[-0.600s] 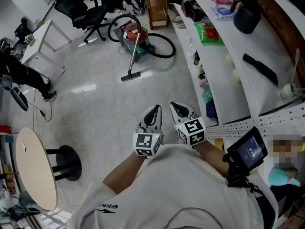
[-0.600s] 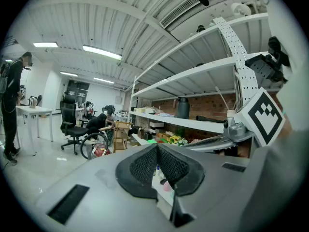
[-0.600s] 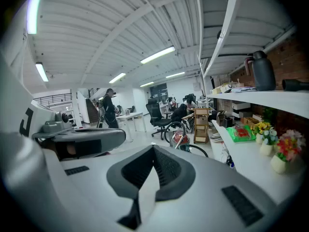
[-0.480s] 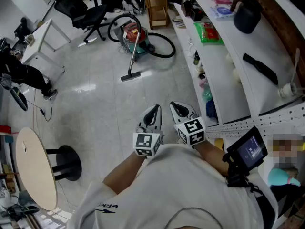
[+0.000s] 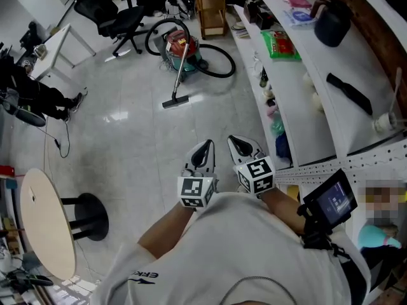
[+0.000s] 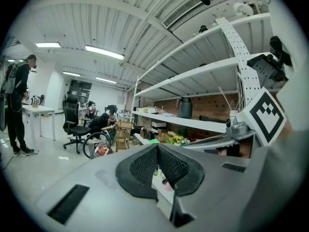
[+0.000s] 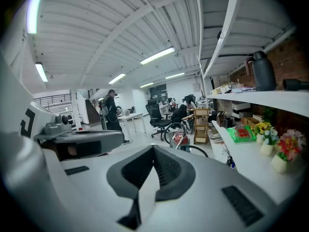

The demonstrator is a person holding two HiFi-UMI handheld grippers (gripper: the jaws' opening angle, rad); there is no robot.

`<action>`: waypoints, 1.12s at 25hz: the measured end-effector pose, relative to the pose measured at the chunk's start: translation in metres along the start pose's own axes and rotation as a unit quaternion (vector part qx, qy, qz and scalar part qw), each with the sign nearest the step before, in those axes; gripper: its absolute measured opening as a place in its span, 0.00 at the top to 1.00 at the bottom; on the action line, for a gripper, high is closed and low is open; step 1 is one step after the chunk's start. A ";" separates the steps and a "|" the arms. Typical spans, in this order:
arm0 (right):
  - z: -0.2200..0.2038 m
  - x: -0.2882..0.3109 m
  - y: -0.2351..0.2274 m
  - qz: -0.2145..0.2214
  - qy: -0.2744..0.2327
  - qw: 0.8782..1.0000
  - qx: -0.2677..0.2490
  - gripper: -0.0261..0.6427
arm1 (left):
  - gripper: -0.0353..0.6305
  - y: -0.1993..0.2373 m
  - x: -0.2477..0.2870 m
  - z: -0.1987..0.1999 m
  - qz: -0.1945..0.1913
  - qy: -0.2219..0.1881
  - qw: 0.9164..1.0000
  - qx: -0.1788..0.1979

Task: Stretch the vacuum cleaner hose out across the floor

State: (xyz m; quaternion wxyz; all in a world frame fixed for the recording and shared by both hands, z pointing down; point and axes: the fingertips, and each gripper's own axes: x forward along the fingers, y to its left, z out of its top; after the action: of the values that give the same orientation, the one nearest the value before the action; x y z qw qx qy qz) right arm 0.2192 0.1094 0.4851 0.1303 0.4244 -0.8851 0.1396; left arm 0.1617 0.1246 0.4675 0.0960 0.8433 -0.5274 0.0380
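A red and green vacuum cleaner [image 5: 179, 51] stands on the pale floor far ahead of me, its black hose [image 5: 215, 61] looped around it and its wand [image 5: 179, 72] leaning down to the floor head [image 5: 174, 100]. The same vacuum cleaner [image 6: 103, 150] is small and distant in the left gripper view, and the vacuum cleaner [image 7: 181, 140] sits beyond the jaws in the right gripper view. My left gripper [image 5: 203, 152] and right gripper [image 5: 240, 146] are held side by side close to my chest, both shut and holding nothing, well short of the vacuum.
White shelving [image 5: 299, 75] with a kettle, packets and flowers runs along the right. A black office chair [image 5: 114, 18] and a wooden rack [image 5: 210, 8] stand behind the vacuum. A person [image 5: 35, 97] is at the far left by a white desk [image 5: 54, 53]; a round table [image 5: 44, 224] is near left.
The person at the far left has shifted position; my grippers and the vacuum have stayed where they were.
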 end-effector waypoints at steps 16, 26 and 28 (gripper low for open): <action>0.022 0.039 0.050 -0.001 -0.024 0.999 -0.030 0.96 | 0.94 0.068 -0.030 0.000 0.040 -0.012 0.999 0.007; 0.044 0.083 0.044 0.037 -0.050 0.997 -0.048 0.96 | 0.94 0.106 0.006 0.009 0.051 -0.015 0.998 0.016; 0.051 0.099 0.035 0.048 -0.047 0.997 -0.045 0.96 | 0.94 0.117 0.024 0.013 0.053 -0.009 0.999 0.012</action>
State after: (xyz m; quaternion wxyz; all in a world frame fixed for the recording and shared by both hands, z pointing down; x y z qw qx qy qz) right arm 0.1260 0.0414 0.4673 0.1012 0.3812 -0.9150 0.0854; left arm 0.0671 0.0515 0.4732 0.0791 0.8157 -0.5715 0.0417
